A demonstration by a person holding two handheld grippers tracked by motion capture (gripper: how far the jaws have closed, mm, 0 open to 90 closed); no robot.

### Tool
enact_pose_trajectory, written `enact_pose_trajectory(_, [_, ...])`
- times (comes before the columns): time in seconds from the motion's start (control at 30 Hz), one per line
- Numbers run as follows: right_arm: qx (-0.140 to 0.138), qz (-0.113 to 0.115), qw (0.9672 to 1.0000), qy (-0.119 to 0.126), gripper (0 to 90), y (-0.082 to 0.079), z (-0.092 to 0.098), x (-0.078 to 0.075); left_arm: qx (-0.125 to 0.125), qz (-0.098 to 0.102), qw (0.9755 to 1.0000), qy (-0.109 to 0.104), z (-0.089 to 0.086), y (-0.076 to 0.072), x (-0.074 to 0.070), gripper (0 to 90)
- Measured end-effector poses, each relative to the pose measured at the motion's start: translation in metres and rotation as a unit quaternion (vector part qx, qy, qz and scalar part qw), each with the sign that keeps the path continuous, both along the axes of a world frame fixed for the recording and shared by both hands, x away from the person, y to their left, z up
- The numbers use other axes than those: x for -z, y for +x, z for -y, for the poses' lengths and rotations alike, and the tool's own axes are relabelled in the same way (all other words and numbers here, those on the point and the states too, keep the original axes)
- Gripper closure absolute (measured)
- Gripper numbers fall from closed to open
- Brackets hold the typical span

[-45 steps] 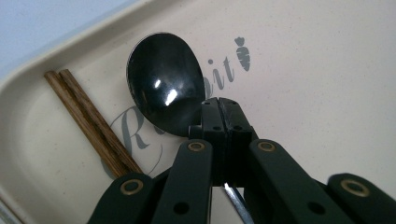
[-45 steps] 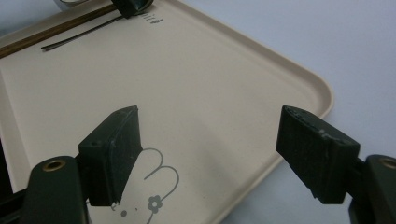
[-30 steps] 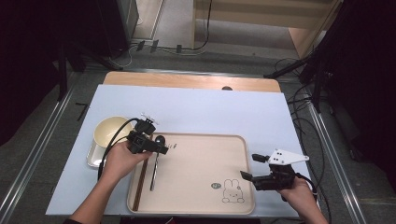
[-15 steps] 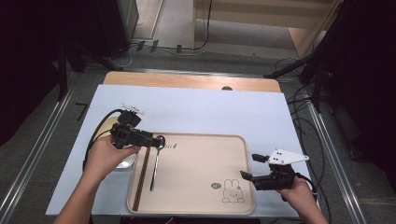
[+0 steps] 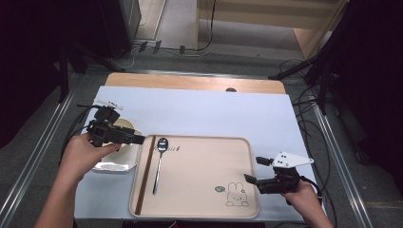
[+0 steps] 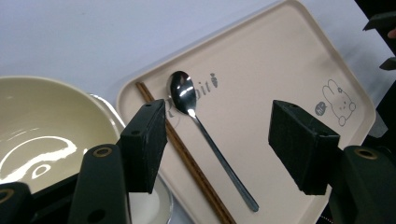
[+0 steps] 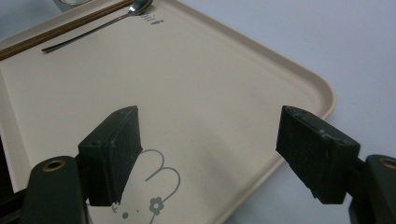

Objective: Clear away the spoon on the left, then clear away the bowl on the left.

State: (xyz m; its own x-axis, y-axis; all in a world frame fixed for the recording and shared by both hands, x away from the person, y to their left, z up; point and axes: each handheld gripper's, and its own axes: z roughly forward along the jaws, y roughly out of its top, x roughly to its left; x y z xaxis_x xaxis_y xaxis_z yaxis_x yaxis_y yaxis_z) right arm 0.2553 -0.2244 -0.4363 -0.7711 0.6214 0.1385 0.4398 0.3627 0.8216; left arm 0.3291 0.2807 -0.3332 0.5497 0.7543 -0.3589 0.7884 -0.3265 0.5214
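A: So, starting at the left of the high view, the left gripper (image 5: 138,139) hangs over a cream bowl (image 5: 124,127) on a small plate (image 5: 114,166); its jaws have just been opening and now stand wide with nothing between them

B: And the spoon (image 5: 159,163)?

A: Lying free at the left end of the beige tray (image 5: 199,209), bowl end toward the far rim, just beside a pair of brown chopsticks (image 5: 144,176) along the tray's left edge

B: Over on the right?

A: Lower right of the frame, the right gripper (image 5: 249,181) sits at the tray's edge near the rabbit drawing (image 5: 236,194), jaws spread wide, holding nothing
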Motion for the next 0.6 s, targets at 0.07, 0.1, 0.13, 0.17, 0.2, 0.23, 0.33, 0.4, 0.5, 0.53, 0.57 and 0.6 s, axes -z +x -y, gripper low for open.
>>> enact_pose_trajectory(0.07, [-0.001, 0.0, 1.0, 0.0, 22.0, 0.0, 0.0, 0.0, -0.004, 0.001, 1.0, 0.0, -0.004, 0.0, -0.001, 37.4])
enact_pose_trajectory(0.1, [0.002, 0.0, 1.0, 0.002, 22.0, -0.001, 0.001, 0.0, -0.006, 0.001, 1.0, 0.0, -0.007, 0.001, -0.001, 37.4])
enact_pose_trajectory(0.13, [0.002, 0.0, 1.0, 0.004, 22.0, -0.001, 0.001, -0.001, -0.009, 0.002, 1.0, -0.002, -0.009, 0.001, -0.001, 37.4])
enact_pose_trajectory(0.17, [0.002, 0.0, 1.0, 0.003, 22.0, -0.001, 0.002, -0.001, -0.012, 0.002, 0.9999, -0.003, -0.011, 0.001, 0.0, 37.3])
enact_pose_trajectory(0.2, [0.004, 0.002, 1.0, 0.003, 22.0, 0.0, 0.002, -0.001, -0.013, 0.002, 0.9999, -0.003, -0.013, 0.002, 0.0, 37.3])
enact_pose_trajectory(0.23, [0.004, 0.001, 1.0, 0.004, 22.0, 0.0, 0.002, -0.001, -0.016, 0.002, 0.9999, -0.002, -0.015, 0.002, 0.001, 37.3])
enact_pose_trajectory(0.33, [0.003, -0.001, 1.0, 0.002, 22.0, 0.0, 0.001, -0.001, -0.023, -0.002, 0.9997, -0.001, -0.022, 0.003, 0.003, 37.3])
enact_pose_trajectory(0.4, [0.001, 0.001, 1.0, 0.001, 22.0, 0.0, 0.0, -0.001, -0.029, -0.002, 0.9996, -0.003, -0.027, 0.003, 0.004, 37.3])
enact_pose_trajectory(0.5, [0.001, 0.0, 1.0, 0.001, 22.0, -0.001, 0.0, -0.001, -0.041, -0.003, 0.9992, 0.0, -0.036, 0.004, 0.005, 37.2])
enact_pose_trajectory(0.53, [0.002, 0.0, 1.0, 0.002, 22.0, -0.001, 0.0, -0.001, -0.045, -0.003, 0.999, 0.001, -0.038, 0.004, 0.006, 37.2])
enact_pose_trajectory(0.57, [0.002, 0.001, 1.0, 0.002, 22.0, -0.001, 0.001, -0.001, -0.049, -0.003, 0.9988, 0.003, -0.041, 0.003, 0.006, 37.2])
enact_pose_trajectory(0.6, [0.003, 0.0, 1.0, 0.003, 22.0, -0.001, 0.001, -0.001, -0.053, -0.003, 0.9986, 0.003, -0.044, 0.003, 0.007, 37.1])
